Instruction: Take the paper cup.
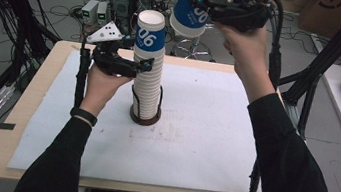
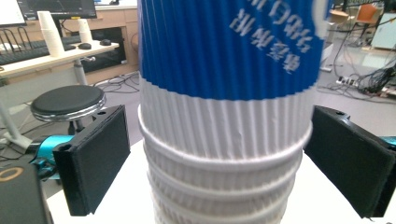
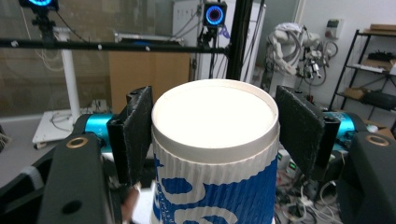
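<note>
— Where was the cup when you stopped?

— The single cup (image 1: pixel 194 9) was in the air, beyond the far edge of the tabletop (image 1: pixel 194 129), tilted. My right gripper (image 1: pixel 206 5) pinched it near the rim, one jaw on each side of the wall.

— And the other hand?

— My left gripper (image 1: pixel 140 61) stood spread around the upper part of the stack (image 1: pixel 147 80), which rose from a dark holder (image 1: pixel 144 117) near the middle of the tabletop. In the left gripper view the jaws were at both sides with a small gap, so I judged they did not press.

— How would you do the step well?

— I think I was taking the cup off the stack. I should have kept the left jaws close to steady the stack, and held the cup gently, because paper walls crush easily.
</note>
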